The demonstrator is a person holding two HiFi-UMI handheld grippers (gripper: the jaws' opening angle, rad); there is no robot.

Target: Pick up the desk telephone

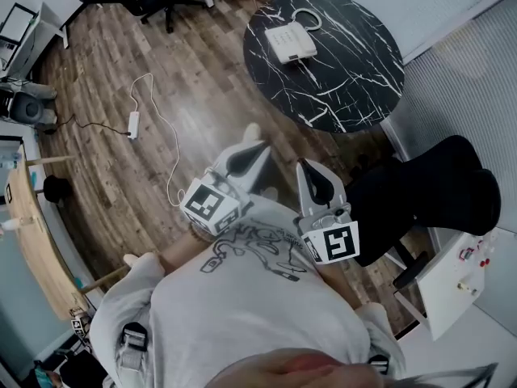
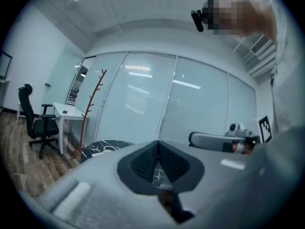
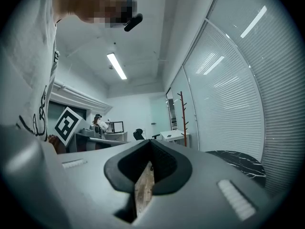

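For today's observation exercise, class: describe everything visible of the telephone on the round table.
The telephone is a white, plastic-looking, roughly rectangular desk set lying flat on the round black marble-patterned table, toward its far left side. A pale cord loops just beyond it. Its keys are too small to make out. Only the table and cord touch it.

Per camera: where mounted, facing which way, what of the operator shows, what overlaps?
Head view: on the person's head, facing steeply down at wood floor and the marble table with the desk telephone; shows shirt, left gripper, right gripper.
Left gripper view: on the left gripper, level along its shut, empty jaws toward blinds and coat stand; right gripper and shirt at right.
Right gripper view: on the right gripper, level, toward far desks; shirt and left gripper's marker cube at left.
Shared: both gripper views catch table and coat stand.
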